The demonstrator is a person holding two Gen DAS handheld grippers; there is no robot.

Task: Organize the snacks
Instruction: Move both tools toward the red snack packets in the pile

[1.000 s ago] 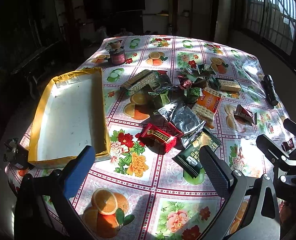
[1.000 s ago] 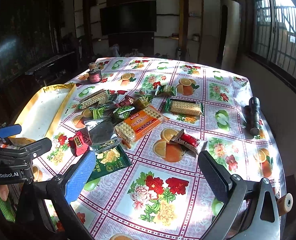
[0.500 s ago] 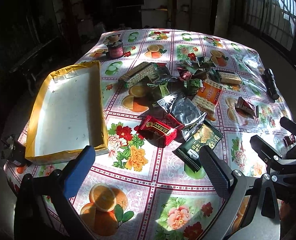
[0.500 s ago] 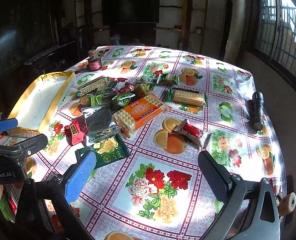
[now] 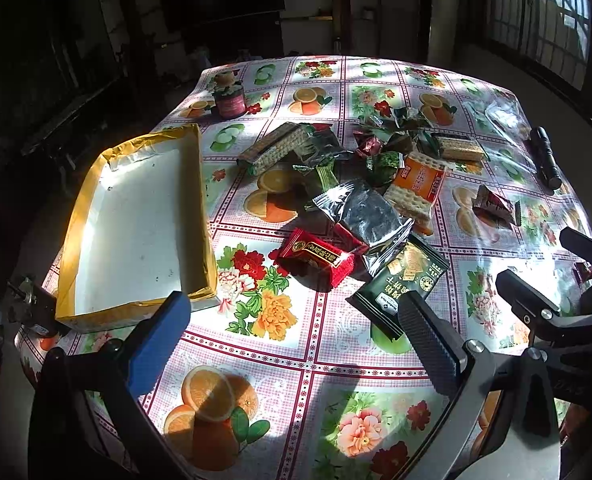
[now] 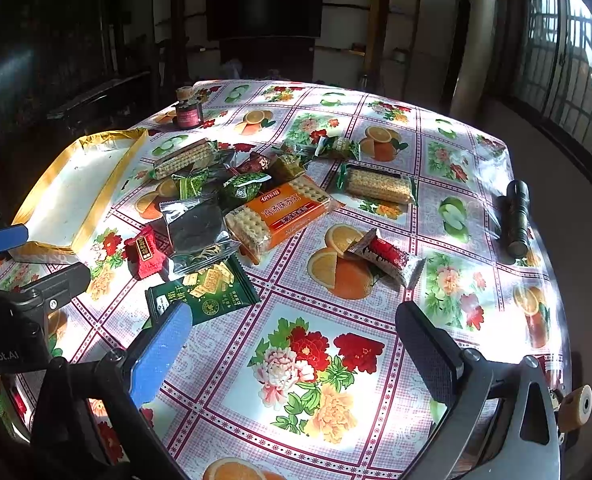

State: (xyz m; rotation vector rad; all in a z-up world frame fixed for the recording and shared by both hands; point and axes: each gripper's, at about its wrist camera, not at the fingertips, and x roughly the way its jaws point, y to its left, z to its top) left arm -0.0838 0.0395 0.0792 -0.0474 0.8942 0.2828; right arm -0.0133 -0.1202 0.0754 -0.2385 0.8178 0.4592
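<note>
Several snack packets lie in a heap mid-table: a red packet [image 5: 316, 255], a silver pouch [image 5: 366, 216], a dark green cracker bag [image 5: 402, 280], an orange cracker pack [image 6: 282, 214] and a small red-and-silver bar [image 6: 384, 256]. An empty white box with a yellow rim [image 5: 136, 220] sits at the table's left. My left gripper [image 5: 292, 344] hovers open above the near edge, short of the red packet. My right gripper [image 6: 292, 352] is open too, nothing between its fingers, just short of the green bag [image 6: 204, 288].
A black flashlight [image 6: 516, 216] lies near the right edge. A small dark jar [image 5: 230, 100] stands at the far left. Wafer packs [image 6: 378, 186] and small candies spread behind the heap. The flowered tablecloth [image 6: 316, 360] covers the table; dark furniture lies beyond.
Both grippers have advanced slightly toward the snack heap and tilted down; the packets sit a little lower and nearer in each view. Nothing on the table has moved.
</note>
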